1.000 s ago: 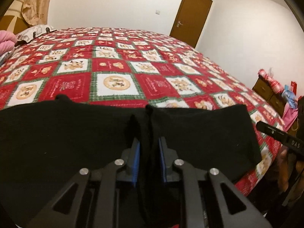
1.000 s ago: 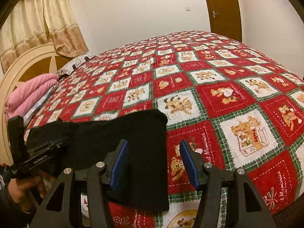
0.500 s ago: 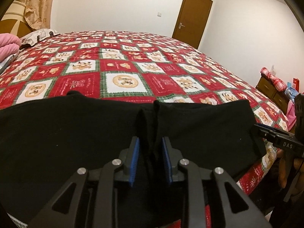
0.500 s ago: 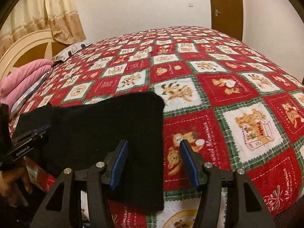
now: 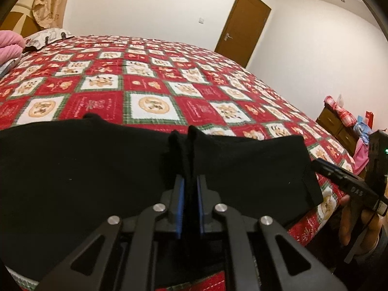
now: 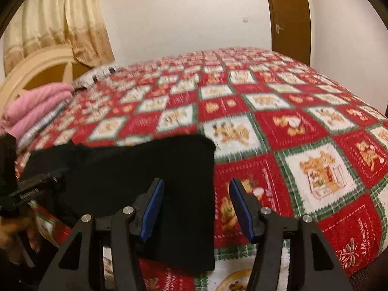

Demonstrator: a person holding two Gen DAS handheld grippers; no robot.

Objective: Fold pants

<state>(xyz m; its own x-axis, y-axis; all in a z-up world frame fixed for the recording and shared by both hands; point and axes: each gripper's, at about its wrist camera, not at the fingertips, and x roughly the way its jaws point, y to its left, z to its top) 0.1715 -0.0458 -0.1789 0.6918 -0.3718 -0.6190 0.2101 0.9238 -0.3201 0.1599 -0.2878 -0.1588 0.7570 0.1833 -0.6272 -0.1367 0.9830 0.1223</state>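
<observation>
The right wrist view is motion-blurred; the bedspread (image 6: 266, 111) motifs cannot be read. The black pants (image 5: 84, 169) run off the left wrist view's left edge. The fold pinched by the left gripper (image 5: 190, 189) hides the pad faces. The hand (image 5: 359, 228) is half cut off.

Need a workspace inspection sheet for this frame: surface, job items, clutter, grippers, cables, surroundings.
Surface: bed with red patchwork quilt.
Job's things: black pants lying flat along the near edge.
Clutter: pink bedding and pillow at the headboard.
Grippers: left gripper shut on a pinched fold of pants; right gripper open over the pants' end edge.
Cables: nothing seen.
Surroundings: brown door, curtain, wooden dresser with piled items.
</observation>
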